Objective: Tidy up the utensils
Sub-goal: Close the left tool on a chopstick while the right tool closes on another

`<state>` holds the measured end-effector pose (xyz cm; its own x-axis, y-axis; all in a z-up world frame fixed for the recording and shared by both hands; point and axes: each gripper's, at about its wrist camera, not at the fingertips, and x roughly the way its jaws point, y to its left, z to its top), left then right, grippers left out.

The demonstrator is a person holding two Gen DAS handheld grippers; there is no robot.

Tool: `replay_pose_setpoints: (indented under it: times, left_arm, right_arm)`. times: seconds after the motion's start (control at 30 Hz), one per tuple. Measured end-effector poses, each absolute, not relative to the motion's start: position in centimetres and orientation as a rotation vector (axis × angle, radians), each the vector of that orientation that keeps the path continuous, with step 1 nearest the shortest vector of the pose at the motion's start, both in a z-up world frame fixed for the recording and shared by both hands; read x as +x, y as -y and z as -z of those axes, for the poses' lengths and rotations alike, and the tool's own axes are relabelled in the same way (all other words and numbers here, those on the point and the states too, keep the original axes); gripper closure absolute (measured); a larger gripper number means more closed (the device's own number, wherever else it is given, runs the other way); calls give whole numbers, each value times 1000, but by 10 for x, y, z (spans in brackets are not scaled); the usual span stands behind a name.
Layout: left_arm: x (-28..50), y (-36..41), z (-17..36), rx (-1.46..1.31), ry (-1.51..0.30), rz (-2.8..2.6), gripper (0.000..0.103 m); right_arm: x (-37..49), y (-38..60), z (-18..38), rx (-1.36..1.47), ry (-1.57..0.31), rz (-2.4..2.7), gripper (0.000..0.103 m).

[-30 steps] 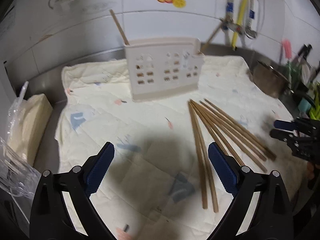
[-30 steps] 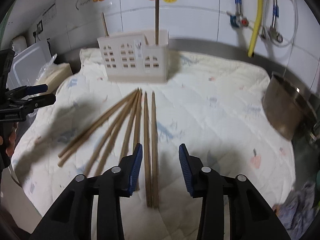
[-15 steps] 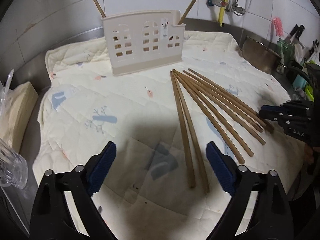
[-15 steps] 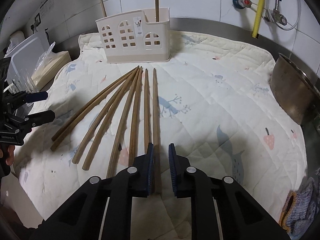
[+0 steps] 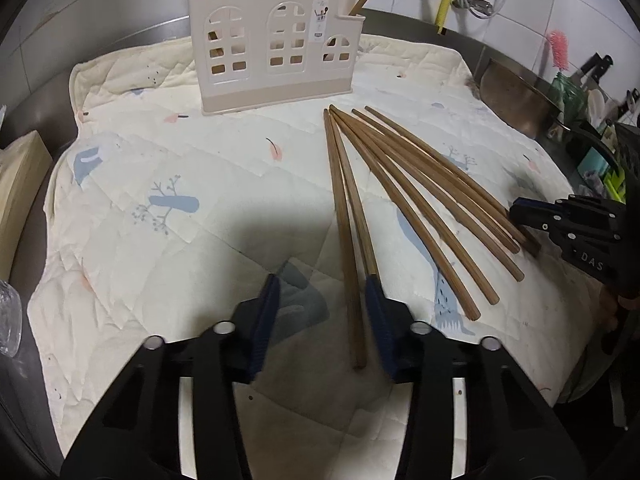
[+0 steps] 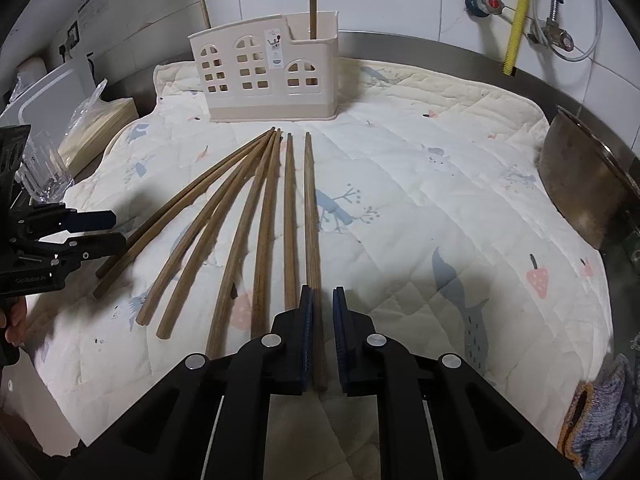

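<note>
Eight chopsticks (image 6: 288,216) on the quilt (image 6: 440,208); two more in one holder (image 6: 266,68)

**Sticks on the mat, holder at the back**

The holder (image 6: 266,76) stands at the back of the mat (image 6: 420,208), near the wall. Two sticks stand in it. In front of it, loose chopsticks (image 6: 256,216) lie on the mat, close together near the holder and spread apart nearer the grippers. A metal bowl (image 6: 580,188) sits off the mat's right side. A box (image 6: 100,132) sits left.

The right gripper (image 6: 321,300) straddles the rightmost chopstick (image 6: 311,216), fingers narrowly parted. Seven chopsticks fan toward the utensil holder (image 6: 266,76) at 12 o'clock. The left gripper (image 6: 114,230) sits at 9 o'clock.
</note>
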<state>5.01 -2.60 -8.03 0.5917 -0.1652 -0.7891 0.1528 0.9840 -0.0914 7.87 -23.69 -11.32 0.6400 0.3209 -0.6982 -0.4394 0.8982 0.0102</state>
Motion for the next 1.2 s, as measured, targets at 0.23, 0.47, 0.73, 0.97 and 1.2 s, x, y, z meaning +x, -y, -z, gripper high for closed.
replay_pose_setpoints:
  times: [0.23,0.47,0.73,0.97,1.2]
  left_arm:
    - [55,33,86,-34,-939,205,79]
    - [60,35,87,-43,-939,194,81]
    - [68,39,88,-16,-920,154,90]
    - [61,32,89,-54,-918,166,96]
    - [60,34,90,-55,-919,164,93]
  right_arm:
    - [78,232,116,-183,-766,-447,93]
    - [80,233,121,-175,-771,-447,93]
    - [79,234,121,-162,-764,-445,95]
    - [76,238,117,-162,-751,-435,96]
    - [80,240,121,-146,-764,-436,96]
